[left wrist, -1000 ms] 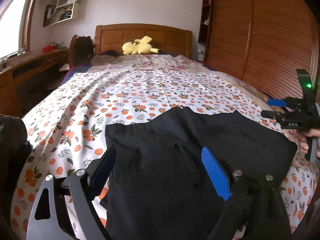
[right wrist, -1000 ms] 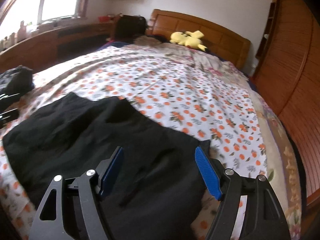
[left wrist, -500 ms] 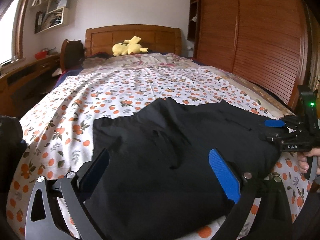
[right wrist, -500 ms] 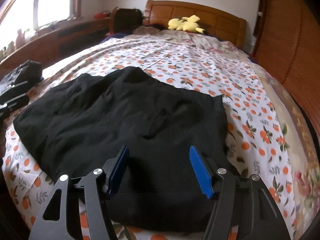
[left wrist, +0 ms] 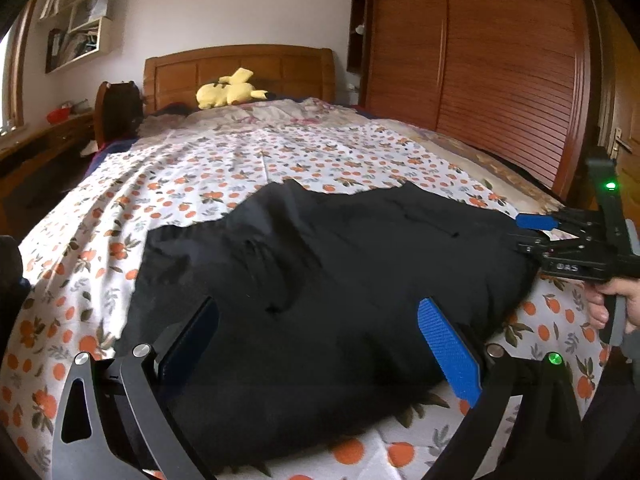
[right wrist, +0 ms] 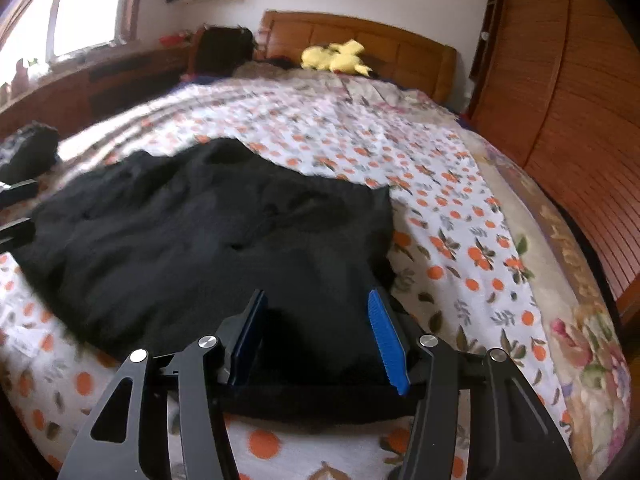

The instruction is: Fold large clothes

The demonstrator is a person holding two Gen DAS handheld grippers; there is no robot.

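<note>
A large black garment (left wrist: 328,264) (right wrist: 208,232) lies spread on the bed's orange-print sheet (left wrist: 224,168) (right wrist: 452,216). My left gripper (left wrist: 320,312) hangs low over the garment's near edge, jaws wide open, black cloth below them and nothing pinched. My right gripper (right wrist: 316,300) reaches over the garment's near right corner. Its jaws are closing with cloth lying between them, and the blue pads (right wrist: 386,340) do not press on it. The left wrist view shows the right gripper (left wrist: 532,236) at the garment's right edge, with a hand (left wrist: 616,304) on its grip.
A yellow plush toy (left wrist: 228,90) (right wrist: 336,58) rests by the wooden headboard (left wrist: 240,68). A slatted wooden wardrobe (left wrist: 500,80) runs along the right side. A dark bundle (right wrist: 28,152) sits at the bed's left edge, beside a wooden desk (right wrist: 100,80).
Both grippers have come lower and nearer to the garment's front edge. The right jaws have narrowed over the cloth. The left jaws have spread a little wider.
</note>
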